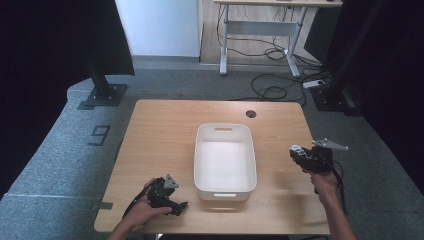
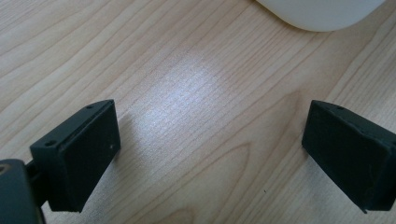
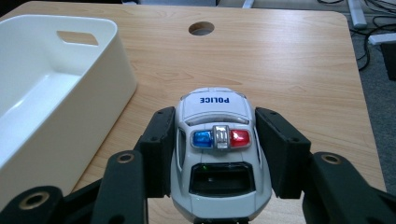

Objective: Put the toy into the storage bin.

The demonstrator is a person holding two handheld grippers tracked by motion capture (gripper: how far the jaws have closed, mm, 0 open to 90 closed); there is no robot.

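Toy police car (image 3: 218, 151): white, with a blue and red light bar on the roof and "POLICE" lettered on the bonnet; held above the right part of the table, just right of the bin.
Car orientation: long axis ran along the right gripper's jaws; the bonnet pointed away from the hand, toward the far edge of the table and its round hole; roof up, roughly level.
Right gripper (image 3: 217, 149): jaws pressed against the car's two flanks, one on each side; in the high view the gripper (image 1: 306, 158) was raised over the table's right edge, held by the person's right hand (image 1: 324, 181).
White plastic bin (image 1: 200, 165): rectangular, open-topped, with a slot handle at each short end; stood at mid-table, long axis running near to far; inside bare, nothing in it.
Bin relative to car: to the car's left, near but not touching.
Left gripper (image 1: 170, 200): low at the near left of the table, held by the left hand (image 1: 142, 212); jaws spread wide, nothing between them but bare wood; a rounded corner of the bin (image 2: 322, 14) lay just ahead of it.
Table (image 1: 160, 130): light wood-grain top with rounded corners and a round cable hole (image 1: 251, 114) near its far edge.
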